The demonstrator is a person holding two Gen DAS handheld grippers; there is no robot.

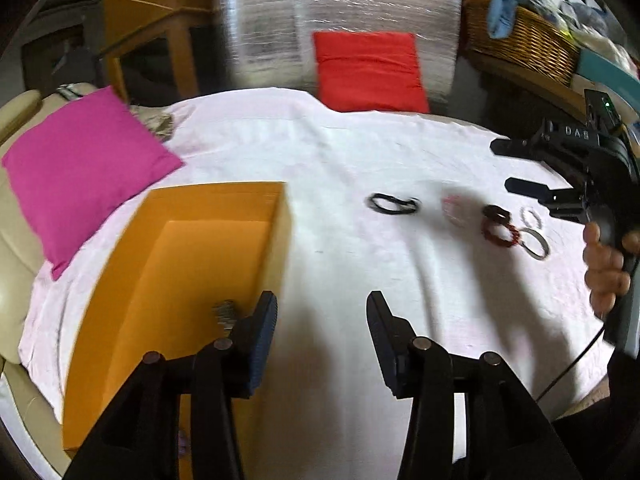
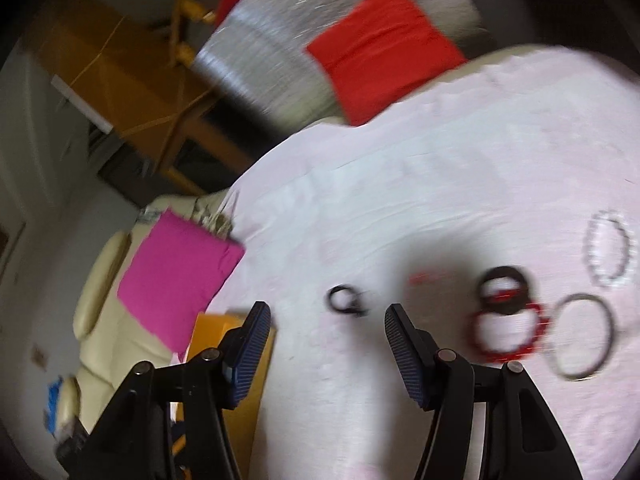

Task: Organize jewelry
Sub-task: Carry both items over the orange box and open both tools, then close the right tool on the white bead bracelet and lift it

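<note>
An open orange box (image 1: 192,264) lies on the pale pink cloth (image 1: 340,148), with a small silvery piece (image 1: 226,314) inside near its right wall. My left gripper (image 1: 322,308) is open and empty, just right of the box. Several bracelets lie to the right: a black one (image 1: 394,203), a dark ring (image 1: 495,213), a red beaded one (image 1: 500,234), a silver bangle (image 1: 534,243), a white beaded one (image 1: 531,216). My right gripper (image 2: 328,316) is open and empty above the black bracelet (image 2: 346,299); it shows in the left wrist view (image 1: 516,168).
A magenta cushion (image 1: 84,172) lies left of the box on a cream sofa. A red cushion (image 1: 370,72) leans at the far edge. A wicker basket (image 1: 528,44) stands at the back right. A wooden table (image 1: 160,12) stands behind.
</note>
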